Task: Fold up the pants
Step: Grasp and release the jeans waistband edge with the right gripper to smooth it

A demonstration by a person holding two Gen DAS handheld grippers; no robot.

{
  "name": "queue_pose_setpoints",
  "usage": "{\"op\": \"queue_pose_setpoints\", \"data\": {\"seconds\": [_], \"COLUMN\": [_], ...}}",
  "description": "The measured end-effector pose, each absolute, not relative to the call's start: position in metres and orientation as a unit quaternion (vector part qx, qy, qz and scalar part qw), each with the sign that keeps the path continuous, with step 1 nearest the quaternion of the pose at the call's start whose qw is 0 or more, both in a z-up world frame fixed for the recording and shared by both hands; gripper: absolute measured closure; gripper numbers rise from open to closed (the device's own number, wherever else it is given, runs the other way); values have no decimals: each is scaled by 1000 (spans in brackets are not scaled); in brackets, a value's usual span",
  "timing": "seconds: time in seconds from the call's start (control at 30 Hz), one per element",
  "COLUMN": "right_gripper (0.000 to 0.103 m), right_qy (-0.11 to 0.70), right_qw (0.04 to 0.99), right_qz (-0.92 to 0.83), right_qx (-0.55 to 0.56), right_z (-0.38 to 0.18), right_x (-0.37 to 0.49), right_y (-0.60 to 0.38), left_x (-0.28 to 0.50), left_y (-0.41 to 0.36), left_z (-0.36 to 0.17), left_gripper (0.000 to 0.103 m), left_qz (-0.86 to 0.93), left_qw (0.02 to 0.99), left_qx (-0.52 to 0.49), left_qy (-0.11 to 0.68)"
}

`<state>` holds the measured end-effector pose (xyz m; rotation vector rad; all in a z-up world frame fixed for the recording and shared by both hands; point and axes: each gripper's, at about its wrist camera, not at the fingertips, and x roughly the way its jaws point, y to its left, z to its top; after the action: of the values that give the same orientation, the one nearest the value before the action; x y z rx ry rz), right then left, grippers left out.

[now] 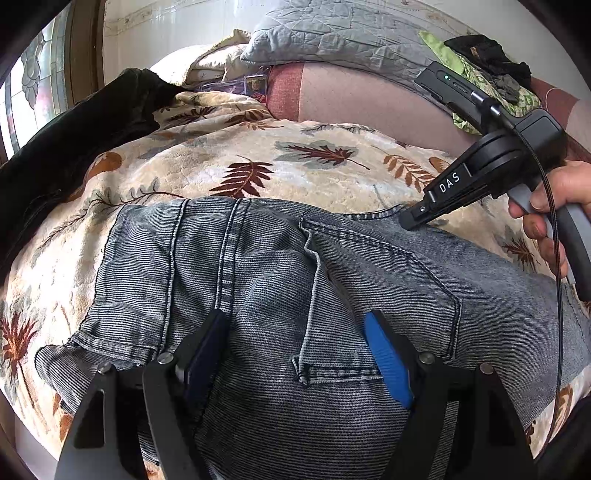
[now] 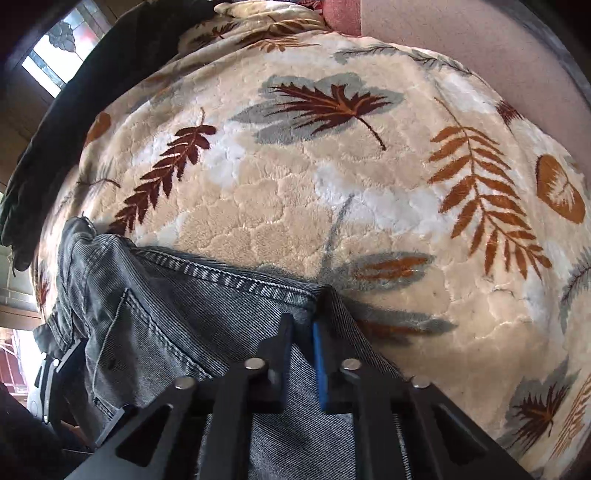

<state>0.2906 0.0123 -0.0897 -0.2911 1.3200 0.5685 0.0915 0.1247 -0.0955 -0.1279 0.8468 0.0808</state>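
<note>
Grey-blue denim pants [image 1: 258, 273] lie folded on a leaf-patterned blanket [image 1: 258, 155], back pocket up. My left gripper [image 1: 295, 332] is open, its fingers resting on the denim on either side of the pocket area. My right gripper [image 2: 303, 328] is shut on the pants' hem edge [image 2: 258, 284] at the far side of the fold. In the left wrist view the right gripper [image 1: 410, 218] shows at the upper right, its tip pressed on the pants' edge, held by a hand [image 1: 554, 206].
The blanket [image 2: 295, 184] covers a bed. A dark garment [image 1: 74, 125] lies along its left side. A grey quilted pillow [image 1: 332, 33] and green and black clothes [image 1: 480, 62] sit at the back. A window [image 1: 33, 85] is at far left.
</note>
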Motion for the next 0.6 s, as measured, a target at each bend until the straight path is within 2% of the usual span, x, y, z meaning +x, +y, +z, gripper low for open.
{"op": "queue_pose_setpoints", "data": {"seconds": [0.2, 0.37, 0.47, 0.6], "right_gripper": [100, 101, 101, 99], "right_qy": [523, 511, 523, 524], "right_qw": [796, 791, 786, 798], "right_qz": [236, 208, 208, 217], "right_qx": [-193, -265, -256, -207], "right_z": [-59, -88, -99, -78], "right_x": [279, 278, 281, 281], "right_y": [16, 29, 30, 17], "left_x": [92, 92, 92, 93], "left_y": [125, 121, 119, 119], "left_z": [-96, -98, -99, -99], "left_gripper": [25, 24, 24, 23], "left_qz": [41, 43, 44, 44], "left_qw": [908, 908, 909, 908], "left_qx": [-65, -50, -42, -44], "left_qy": [411, 413, 413, 413]}}
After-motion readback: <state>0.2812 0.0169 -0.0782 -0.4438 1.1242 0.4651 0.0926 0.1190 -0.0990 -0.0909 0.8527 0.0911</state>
